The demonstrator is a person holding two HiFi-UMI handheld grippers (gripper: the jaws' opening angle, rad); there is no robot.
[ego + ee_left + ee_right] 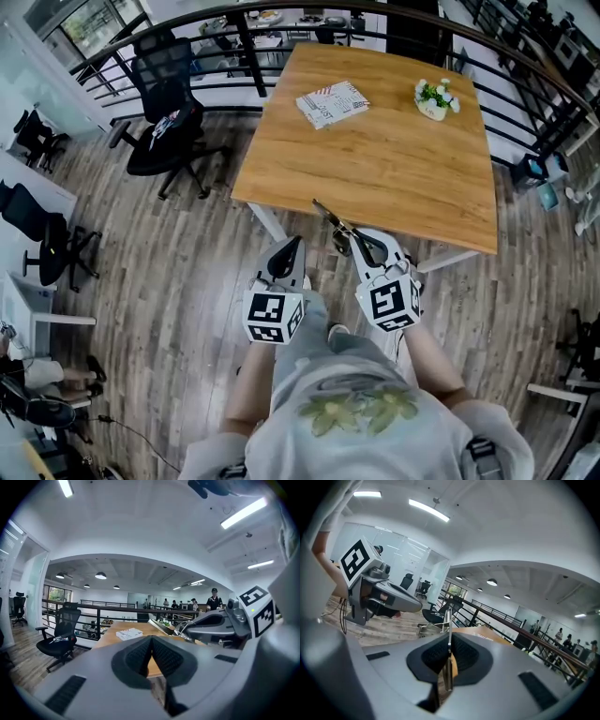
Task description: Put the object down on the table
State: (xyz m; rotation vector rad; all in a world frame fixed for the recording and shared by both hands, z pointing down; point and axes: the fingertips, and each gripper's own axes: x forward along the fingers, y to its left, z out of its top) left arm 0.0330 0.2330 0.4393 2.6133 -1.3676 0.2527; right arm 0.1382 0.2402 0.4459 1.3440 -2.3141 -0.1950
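Only illegible print: booklet [332, 103] on table [375, 173].

The right tool [352, 237] holds a thin metal object [327, 215], tip over the near edge of the counter [375, 159]. The left tool [292, 250] hovers just beside, short of it.

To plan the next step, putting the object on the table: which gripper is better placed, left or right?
Right. The right gripper is shut on the thin metal tool, whose tip shows over the near edge of the table. The left gripper is shut on nothing.
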